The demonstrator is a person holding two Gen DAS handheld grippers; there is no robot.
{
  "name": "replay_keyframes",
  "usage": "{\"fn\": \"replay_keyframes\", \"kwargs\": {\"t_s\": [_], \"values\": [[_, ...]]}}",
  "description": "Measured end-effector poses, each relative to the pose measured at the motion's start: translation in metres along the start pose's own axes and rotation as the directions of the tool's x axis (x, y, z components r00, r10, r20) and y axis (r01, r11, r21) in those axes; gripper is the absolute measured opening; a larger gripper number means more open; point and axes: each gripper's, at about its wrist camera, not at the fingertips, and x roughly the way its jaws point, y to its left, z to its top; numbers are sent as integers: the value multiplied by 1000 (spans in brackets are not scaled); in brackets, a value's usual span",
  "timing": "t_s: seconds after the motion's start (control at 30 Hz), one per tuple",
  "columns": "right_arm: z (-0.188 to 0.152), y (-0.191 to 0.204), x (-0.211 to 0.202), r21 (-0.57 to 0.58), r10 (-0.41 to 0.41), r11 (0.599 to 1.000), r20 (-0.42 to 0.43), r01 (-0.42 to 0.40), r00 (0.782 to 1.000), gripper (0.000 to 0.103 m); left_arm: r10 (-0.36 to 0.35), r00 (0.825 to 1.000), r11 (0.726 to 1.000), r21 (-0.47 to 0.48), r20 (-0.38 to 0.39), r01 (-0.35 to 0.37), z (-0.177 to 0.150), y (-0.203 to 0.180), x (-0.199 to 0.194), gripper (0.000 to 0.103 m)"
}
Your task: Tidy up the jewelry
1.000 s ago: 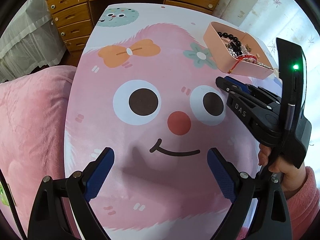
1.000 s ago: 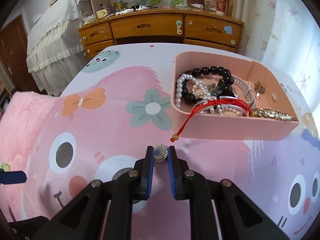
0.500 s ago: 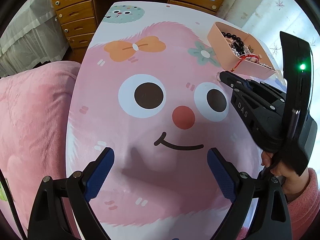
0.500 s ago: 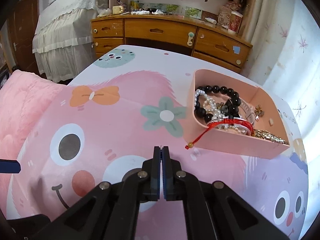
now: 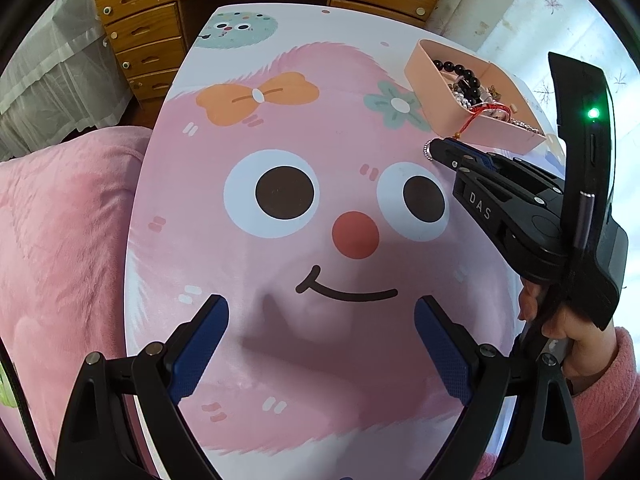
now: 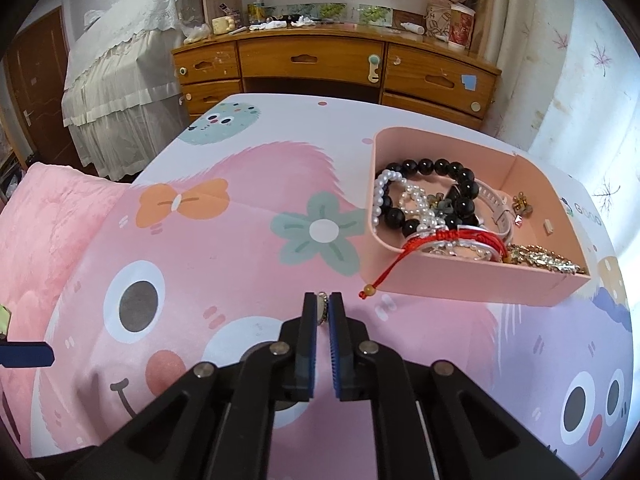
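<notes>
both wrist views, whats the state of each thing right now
right gripper: shut on the small round jewel, edge-on between its tips
small round jewel: held, lifted near the box
left gripper: open, empty
pink box: open-topped, holding bracelets
red cord bracelet: tail draped over the box's front wall

right gripper (image 6: 323, 312) fingers clamped on round pendant (image 6: 322, 309), lifted off table, nearer pink tray (image 6: 460, 280)

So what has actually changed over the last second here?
The right hand-held gripper closed on the small round jewel that lay flat on the table, and now carries it edge-up, higher, toward the pink box. The left hand-held gripper stayed open; the box's contents look unchanged.
</notes>
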Motion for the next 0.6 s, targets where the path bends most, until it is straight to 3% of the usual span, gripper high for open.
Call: {"fn": "replay_keyframes", "kwargs": {"t_s": [0.23,0.47,0.6], "values": [[-2,-5,10,10,8,1000,-31,-8,999,17,6,1000,1000,-12,2,-6,2,0,1,93],[-4,-5,10,13,5,1000,-12,-5,1000,17,13,1000,1000,-13,-5,-13,1,0,3,93],[-3,0,10,-42,-9,999,-17,8,1000,16,17,1000,1000,-14,-8,-17,2,0,3,93]]}}
